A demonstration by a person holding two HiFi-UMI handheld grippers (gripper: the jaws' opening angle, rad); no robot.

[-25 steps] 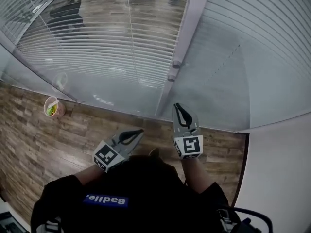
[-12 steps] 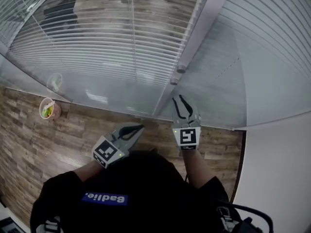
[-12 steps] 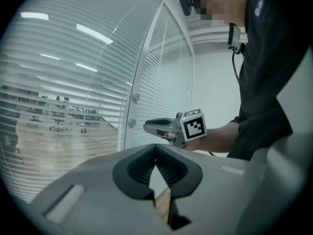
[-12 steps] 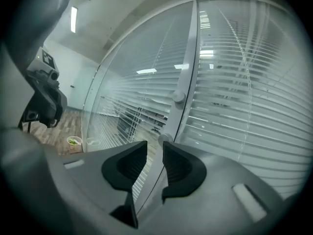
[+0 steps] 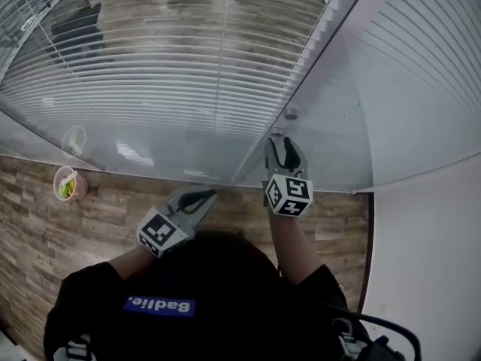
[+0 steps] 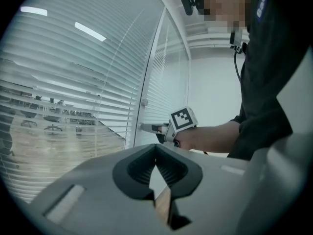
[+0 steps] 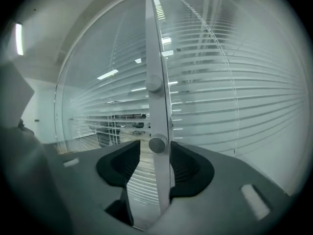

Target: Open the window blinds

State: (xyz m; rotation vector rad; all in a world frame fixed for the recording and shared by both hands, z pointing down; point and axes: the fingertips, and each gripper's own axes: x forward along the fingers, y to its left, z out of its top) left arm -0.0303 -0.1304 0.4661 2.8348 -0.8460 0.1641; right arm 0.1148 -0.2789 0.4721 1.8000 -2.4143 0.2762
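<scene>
Grey round lower knob [image 7: 157, 144] is what the next move hangs on, I think, b/c it sits on the white post [image 7: 157, 43] btwn the two panes of blinds [image 7: 234, 97]. In the right gripper view it shows near the middle of the frame, straight ahead of the right gripper [image 7: 153, 148], just at the tips. Those fingers have just been opening & now stand wide, one on each side of the knob. A gap shows on the left side, so no squeeze yet. The post runs up & down the frame, and the knob pokes out of it toward the gripper. So the fingers prob need to go a bit more fwd, then close & twist. An upper knob [image 7: 153, 84] sits higher on the same post, clear of the fingers. In the head view the right gripper [image 5: 283, 143] is at the post near mid-frame, w/ the lower knob [image 5: 276, 132] just above its tips. The left gripper [image 5: 204, 197] is to the lower left, well apart from the post, fingers shut on nothing. So the right hand is the near one.
</scene>
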